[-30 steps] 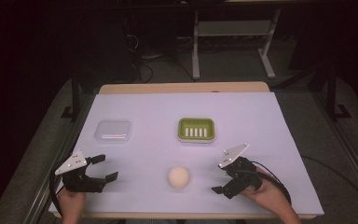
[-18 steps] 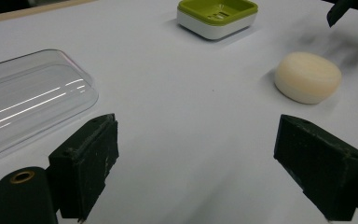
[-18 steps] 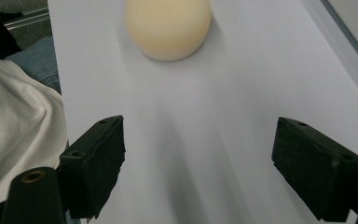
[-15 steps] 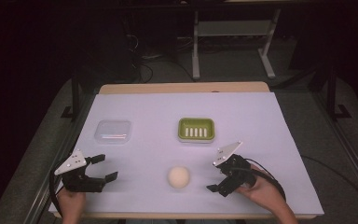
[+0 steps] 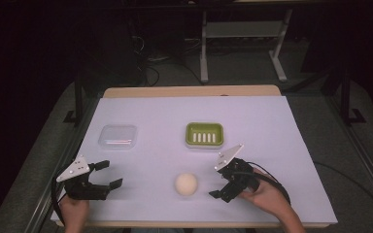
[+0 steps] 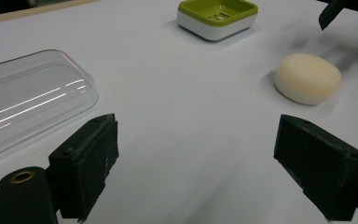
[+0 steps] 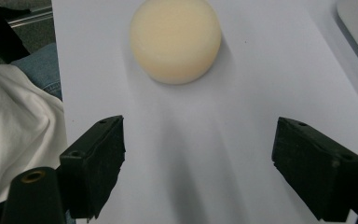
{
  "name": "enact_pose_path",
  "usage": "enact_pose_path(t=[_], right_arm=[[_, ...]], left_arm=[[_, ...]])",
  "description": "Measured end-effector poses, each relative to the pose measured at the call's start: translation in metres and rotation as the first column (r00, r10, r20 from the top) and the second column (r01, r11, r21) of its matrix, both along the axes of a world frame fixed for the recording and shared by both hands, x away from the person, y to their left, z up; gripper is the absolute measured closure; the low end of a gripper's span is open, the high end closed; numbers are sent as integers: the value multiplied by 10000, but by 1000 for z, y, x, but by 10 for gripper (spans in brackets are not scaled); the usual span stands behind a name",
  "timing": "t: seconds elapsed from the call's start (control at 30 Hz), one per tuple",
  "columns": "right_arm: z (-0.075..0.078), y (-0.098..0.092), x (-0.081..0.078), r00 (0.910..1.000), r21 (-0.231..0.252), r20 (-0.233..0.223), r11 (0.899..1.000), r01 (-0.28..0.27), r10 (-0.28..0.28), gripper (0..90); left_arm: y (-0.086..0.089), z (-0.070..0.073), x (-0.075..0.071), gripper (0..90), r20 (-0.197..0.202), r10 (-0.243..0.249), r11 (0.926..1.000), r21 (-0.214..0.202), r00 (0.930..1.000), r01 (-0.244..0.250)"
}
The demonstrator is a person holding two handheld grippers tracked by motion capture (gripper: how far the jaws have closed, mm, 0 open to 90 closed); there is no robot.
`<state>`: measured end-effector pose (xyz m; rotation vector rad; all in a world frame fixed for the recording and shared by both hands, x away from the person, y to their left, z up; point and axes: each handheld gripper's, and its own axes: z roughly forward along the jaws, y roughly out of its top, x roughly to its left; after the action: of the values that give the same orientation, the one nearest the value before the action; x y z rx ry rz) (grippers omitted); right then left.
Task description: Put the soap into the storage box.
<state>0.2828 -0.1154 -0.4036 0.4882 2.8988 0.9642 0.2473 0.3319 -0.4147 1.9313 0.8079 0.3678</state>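
The tabletop (image 5: 291, 145) carries a clear lid (image 5: 118, 136) toward its left edge, a green soap dish (image 5: 204, 135) near the middle and a round cream soap (image 5: 186, 184) close to the front edge. The right gripper (image 5: 217, 183), jaws wide apart and empty, points at the soap from just beside it. Judging the step a pickup, centre the soap between the jaws before closing. The left gripper (image 5: 108, 174), likewise spread, waits near the front left corner. The dish's far rim is cut off in the right gripper view.
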Motion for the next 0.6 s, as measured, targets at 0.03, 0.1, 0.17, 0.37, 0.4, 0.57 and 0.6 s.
enact_pose_path(t=[0.03, 0.1, 0.17, 0.37, 0.4, 0.57, 0.6], right_arm=[[1, 2, 0, 9999, -27, -85, 10000, 75, -75, 164], [2, 5, 0, 9999, -18, -103, 10000, 37, -38, 164], [2, 8, 1, 10000, -14, -98, 10000, 17, -17, 164], [4, 15, 3, 9998, -61, -76, 9999, -158, 157, 161], [4, 17, 3, 9998, -48, -109, 9999, -161, 160, 161], [4, 23, 4, 9994, -90, -110, 9995, -315, 314, 159], [4, 25, 4, 9994, -85, -126, 9994, -336, 335, 159]], left_arm=[[0, 0, 0, 131, 0, 14, 10000, -17, 10000, -14], [0, 0, 0, 131, -15, 27, 10000, -30, 10000, -27], [0, 0, 0, 131, -29, 45, 10000, -55, 10000, -45], [0, 0, 0, 131, -37, 62, 10000, -68, 10000, -62], [0, 0, 0, 131, -22, 51, 10000, -51, 10000, -51], [0, 0, 0, 131, -5, 43, 10000, -37, 10000, -43], [0, 0, 0, 131, -8, 45, 10000, -38, 10000, -45]])
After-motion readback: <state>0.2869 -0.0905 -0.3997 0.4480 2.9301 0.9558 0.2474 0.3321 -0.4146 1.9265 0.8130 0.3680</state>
